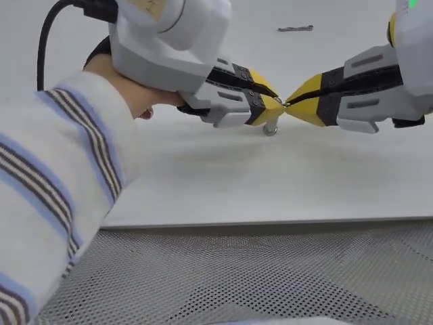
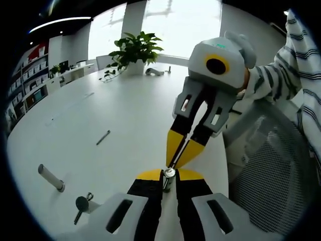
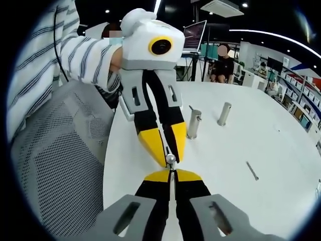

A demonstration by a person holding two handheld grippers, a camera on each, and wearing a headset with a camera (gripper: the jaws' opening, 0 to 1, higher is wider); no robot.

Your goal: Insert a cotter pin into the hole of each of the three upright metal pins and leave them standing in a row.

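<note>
While the left gripper (image 2: 169, 176) is clamping a metal pin (image 2: 169, 173) between its tips, the right gripper (image 3: 171, 175) is meeting it nose to nose, pinching a thin cotter pin (image 3: 171, 170). The table edge (image 3: 111, 145) is running close on the right gripper's left, and bare tabletop (image 3: 281, 150) is spreading to its right, past two standing pins (image 3: 193, 124) (image 3: 224, 114).

I see just the base of the metal pin (image 1: 270, 128); the left gripper (image 1: 275, 108) hides the rest from me.

White table (image 2: 115, 105); potted plant (image 2: 136, 49) by bright window (image 2: 180, 20); wall shelves (image 2: 30, 75); mesh chair (image 3: 60, 165).
</note>
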